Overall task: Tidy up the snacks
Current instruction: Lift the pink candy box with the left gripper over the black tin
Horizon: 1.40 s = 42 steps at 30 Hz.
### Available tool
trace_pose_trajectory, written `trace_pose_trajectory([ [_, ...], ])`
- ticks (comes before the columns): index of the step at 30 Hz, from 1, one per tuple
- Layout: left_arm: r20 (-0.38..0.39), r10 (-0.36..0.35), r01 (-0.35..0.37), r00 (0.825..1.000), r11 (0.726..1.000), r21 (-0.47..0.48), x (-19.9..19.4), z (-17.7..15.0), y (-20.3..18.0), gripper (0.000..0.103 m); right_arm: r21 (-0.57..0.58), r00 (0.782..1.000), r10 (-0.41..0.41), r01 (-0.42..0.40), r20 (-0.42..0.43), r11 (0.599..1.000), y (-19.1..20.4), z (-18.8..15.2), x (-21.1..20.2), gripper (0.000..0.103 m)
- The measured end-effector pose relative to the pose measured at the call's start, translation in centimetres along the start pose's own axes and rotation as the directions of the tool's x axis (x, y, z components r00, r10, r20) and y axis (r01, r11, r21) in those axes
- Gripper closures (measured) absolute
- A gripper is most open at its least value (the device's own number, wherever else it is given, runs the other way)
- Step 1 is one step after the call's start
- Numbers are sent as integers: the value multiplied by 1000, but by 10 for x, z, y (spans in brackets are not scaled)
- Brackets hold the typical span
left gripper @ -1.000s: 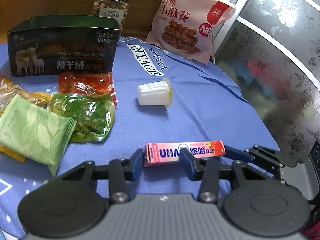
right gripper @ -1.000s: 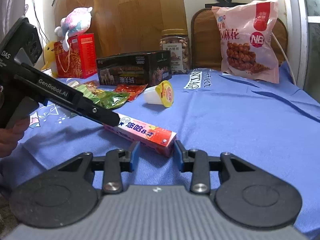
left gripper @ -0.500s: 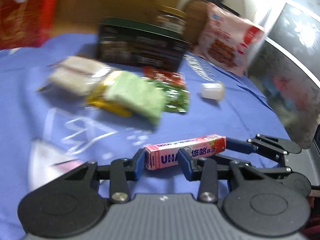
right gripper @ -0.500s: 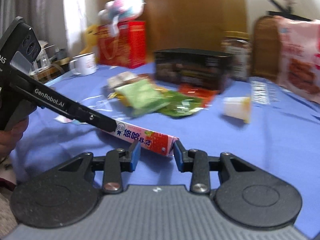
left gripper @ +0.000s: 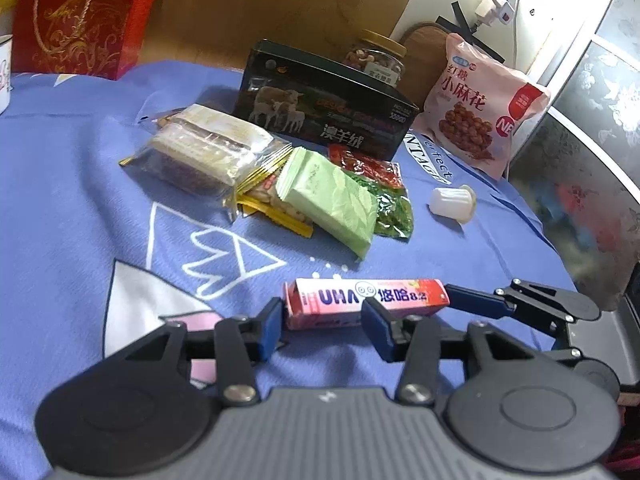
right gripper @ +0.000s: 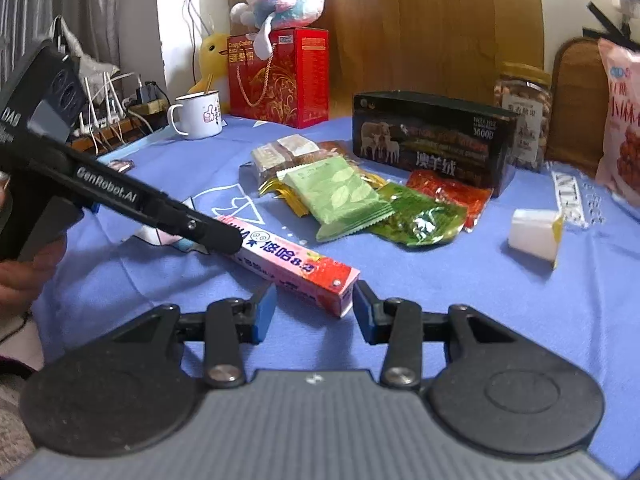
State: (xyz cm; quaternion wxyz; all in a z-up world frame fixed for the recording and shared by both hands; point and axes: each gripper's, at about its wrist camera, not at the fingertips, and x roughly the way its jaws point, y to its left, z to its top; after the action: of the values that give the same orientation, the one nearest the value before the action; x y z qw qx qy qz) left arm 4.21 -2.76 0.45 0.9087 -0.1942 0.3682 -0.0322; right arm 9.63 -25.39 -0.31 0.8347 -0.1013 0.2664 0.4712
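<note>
A pink UHA candy box [left gripper: 360, 300] lies flat on the blue tablecloth [left gripper: 80, 200], near its front. My left gripper [left gripper: 324, 326] has the box's left end between its blue pads, and its jaws are opening. My right gripper [right gripper: 314, 308] straddles the other end of the candy box [right gripper: 296, 264]; its jaws are opening too, with small gaps beside the pads. In each wrist view the other gripper shows: the right gripper [left gripper: 456, 298] at the box's right end, the left gripper [right gripper: 224, 238] over its far end. Behind lies a pile with a green pack [left gripper: 332, 200].
A white jelly cup [left gripper: 452, 202] lies on its side at the right. A dark box [right gripper: 432, 140], a nut jar [right gripper: 524, 116] and a pink snack bag [left gripper: 480, 104] stand at the back. A mug [right gripper: 198, 114] and a red gift bag [right gripper: 280, 76] stand far left. A hand [right gripper: 24, 276] holds the left gripper.
Both grippers carried the candy box leftwards across the table, so the snack pile now sits straight ahead. Both pairs of jaws stand slightly wider than before.
</note>
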Motion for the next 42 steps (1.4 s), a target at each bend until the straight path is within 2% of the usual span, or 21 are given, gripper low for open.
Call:
trace_pose_trajectory([
  [2, -4, -1, 1, 1000, 1000, -2, 1, 2, 0, 59, -28, 1000, -13, 13, -3, 1000, 0, 2, 3, 57],
  [6, -1, -25, 25, 1000, 999, -37, -1, 6, 3, 44, -18, 1000, -16, 16, -16, 1000, -8, 3, 7, 57],
  [8, 4, -26, 26, 1000, 999, -34, -2, 8, 2, 44, -3, 1000, -7, 7, -14, 1000, -12, 2, 7, 57],
  [10, -3, -22, 22, 1000, 999, -28, 1, 10, 2, 49, 10, 1000, 2, -2, -16, 1000, -14, 1, 9, 57],
  [11, -17, -23, 22, 1000, 999, -29, 5, 10, 3, 56, 13, 1000, 5, -5, -19, 1000, -15, 1, 9, 57],
  [12, -29, -24, 23, 999, 999, -32, 9, 10, 4, 58, 15, 1000, 8, -8, -23, 1000, -15, 1, 11, 57],
  [18, -15, -44, 43, 999, 998, -48, 8, 8, 6, 61, 16, 1000, 16, -16, -20, 1000, -15, 1, 13, 62],
  [21, 22, -56, 57, 998, 997, -43, -1, 18, 3, 61, 43, 1000, 19, -19, 8, 999, -19, 7, 9, 62],
  [26, 122, -56, 50, 991, 997, 50, -16, 54, -15, 63, 53, 995, -3, -3, 102, 999, -30, 34, 0, 62],
  [30, 190, -49, 28, 981, 994, 108, -13, 93, -27, 61, 42, 985, -46, 40, 164, 998, -45, 65, 4, 62],
  [37, 268, -51, 19, 962, 993, 119, 12, 171, -28, 61, 0, 966, -124, 127, 228, 992, -82, 125, 32, 62],
  [42, 269, -32, 11, 963, 997, 77, 48, 210, -12, 61, 5, 967, -143, 145, 210, 989, -109, 152, 65, 62],
])
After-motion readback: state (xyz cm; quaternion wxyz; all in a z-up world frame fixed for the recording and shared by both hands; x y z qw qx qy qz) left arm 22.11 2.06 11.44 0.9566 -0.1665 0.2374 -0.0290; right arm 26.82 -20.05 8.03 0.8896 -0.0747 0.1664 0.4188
